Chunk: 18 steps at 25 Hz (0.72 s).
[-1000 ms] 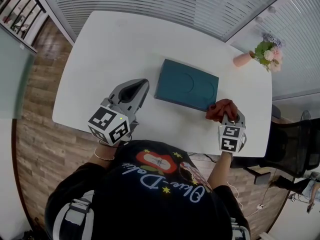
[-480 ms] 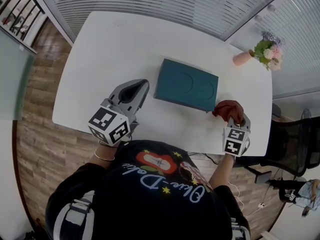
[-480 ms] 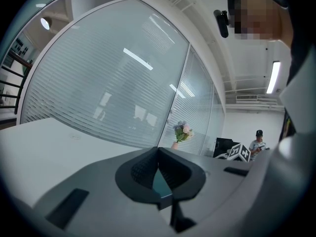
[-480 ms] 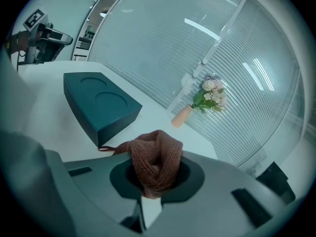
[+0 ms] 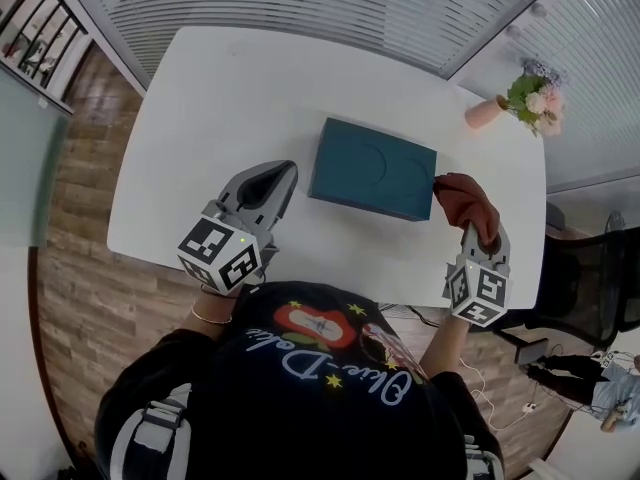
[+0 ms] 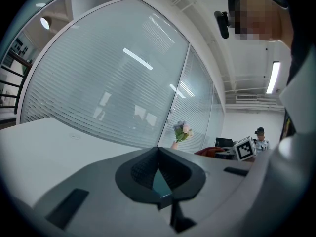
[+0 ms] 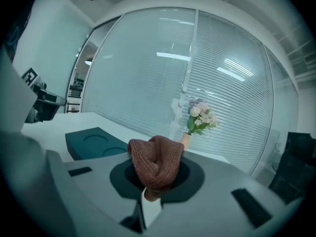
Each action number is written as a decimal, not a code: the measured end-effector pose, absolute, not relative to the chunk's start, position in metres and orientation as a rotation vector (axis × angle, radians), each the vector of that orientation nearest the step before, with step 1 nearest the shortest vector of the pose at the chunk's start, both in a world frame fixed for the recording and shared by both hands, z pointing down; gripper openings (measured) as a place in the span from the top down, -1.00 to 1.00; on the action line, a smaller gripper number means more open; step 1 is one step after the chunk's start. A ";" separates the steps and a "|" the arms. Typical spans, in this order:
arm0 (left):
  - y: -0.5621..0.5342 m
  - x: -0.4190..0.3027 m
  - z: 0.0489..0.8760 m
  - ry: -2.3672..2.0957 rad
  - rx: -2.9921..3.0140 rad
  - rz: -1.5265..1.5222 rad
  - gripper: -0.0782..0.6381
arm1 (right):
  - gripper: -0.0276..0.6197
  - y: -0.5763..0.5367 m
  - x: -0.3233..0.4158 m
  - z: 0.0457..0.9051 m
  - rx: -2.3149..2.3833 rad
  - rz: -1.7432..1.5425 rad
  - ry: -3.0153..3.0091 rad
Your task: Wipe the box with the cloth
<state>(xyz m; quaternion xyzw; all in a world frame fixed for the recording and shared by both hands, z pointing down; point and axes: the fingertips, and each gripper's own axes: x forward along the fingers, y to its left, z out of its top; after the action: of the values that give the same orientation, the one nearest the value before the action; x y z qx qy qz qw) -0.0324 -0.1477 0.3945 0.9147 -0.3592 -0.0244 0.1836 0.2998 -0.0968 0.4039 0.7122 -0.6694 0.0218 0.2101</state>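
Cloth (image 5: 466, 199): rust-brown knit, bunched. The right gripper (image 7: 150, 181) has its jaws clamped on a fold, and the loose part flops forward over the tips. It sits at the box's near right corner; I cannot tell if it touches.

- Soft, light and limp.
- Likely to drag and roll under itself when pushed.
- The pinch looks deep enough to hold.

Box (image 5: 373, 169): dark teal, flat, with two shallow round recesses in the top. It lies mid-table, slightly right.

- Looks stiff and probably light.
- May skate on the smooth white table (image 5: 230, 98) under a wipe.
- Best steadied at its left edge.

Left gripper (image 5: 272, 180): jaws together with nothing in them, just left of the box, not touching it.

Pink vase of flowers (image 5: 510, 103): far right corner, well apart. Nothing blocks the top.
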 end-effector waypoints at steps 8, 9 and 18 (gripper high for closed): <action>-0.148 -0.033 0.396 -1.019 2.578 -0.077 0.77 | 0.82 -0.099 0.285 0.388 2.007 0.051 -1.979; -0.148 -0.033 0.395 -1.018 2.578 -0.076 0.77 | 0.82 -0.098 0.284 0.388 2.005 0.058 -1.984; -0.148 -0.034 0.393 -1.016 2.579 -0.079 0.77 | 0.83 -0.096 0.279 0.388 1.966 0.082 -1.994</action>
<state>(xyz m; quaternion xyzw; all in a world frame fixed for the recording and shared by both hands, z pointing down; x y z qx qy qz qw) -0.0344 -0.1478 0.3932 0.9143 -0.3602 -0.0279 0.1832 0.2789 -0.0960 0.3883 0.6917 -0.7015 0.0288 0.1693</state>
